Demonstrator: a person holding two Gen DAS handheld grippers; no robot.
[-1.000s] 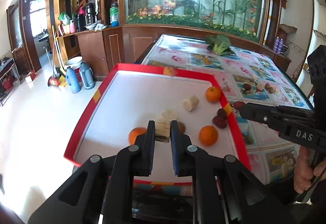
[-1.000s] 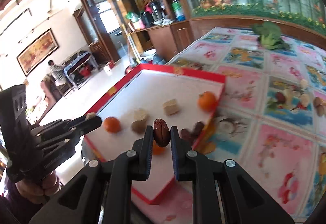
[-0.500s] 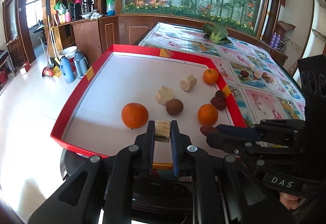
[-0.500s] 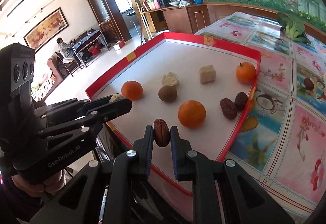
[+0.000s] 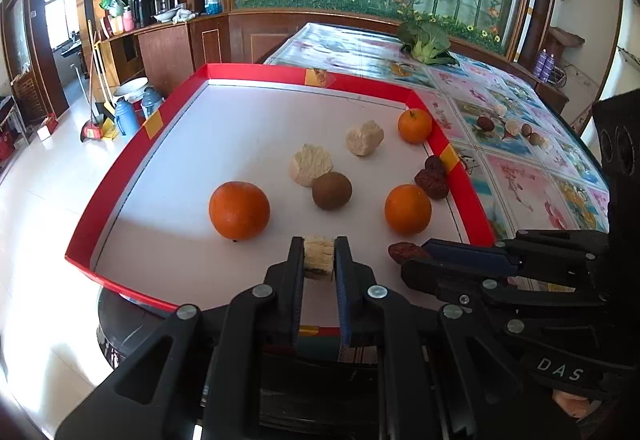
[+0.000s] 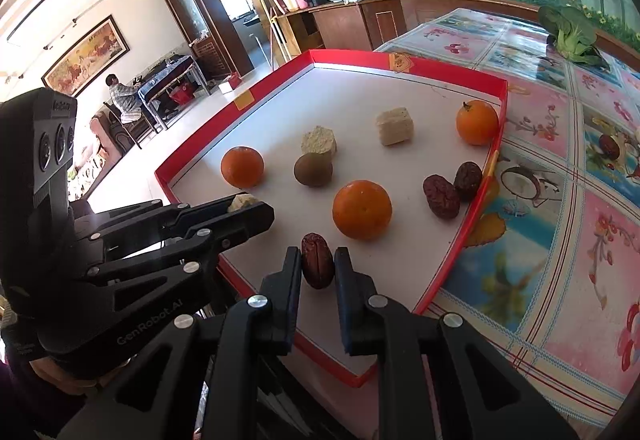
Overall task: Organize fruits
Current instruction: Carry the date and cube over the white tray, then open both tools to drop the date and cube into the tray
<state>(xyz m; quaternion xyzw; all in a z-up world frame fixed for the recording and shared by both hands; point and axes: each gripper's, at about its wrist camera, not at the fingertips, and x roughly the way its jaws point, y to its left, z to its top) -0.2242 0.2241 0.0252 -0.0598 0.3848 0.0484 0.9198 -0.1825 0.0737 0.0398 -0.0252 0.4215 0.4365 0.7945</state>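
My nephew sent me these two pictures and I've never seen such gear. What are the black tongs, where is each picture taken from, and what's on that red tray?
No robot: a person holds one pair of tongs in each hand, each with a camera looking along its fingers. The left tongs grip a pale spongy cube. The right tongs grip a dried red date. Each picture also shows the other tongs from the side. In the red-rimmed tray lie three oranges, a brown kiwi, two more pale cubes and two more dates.
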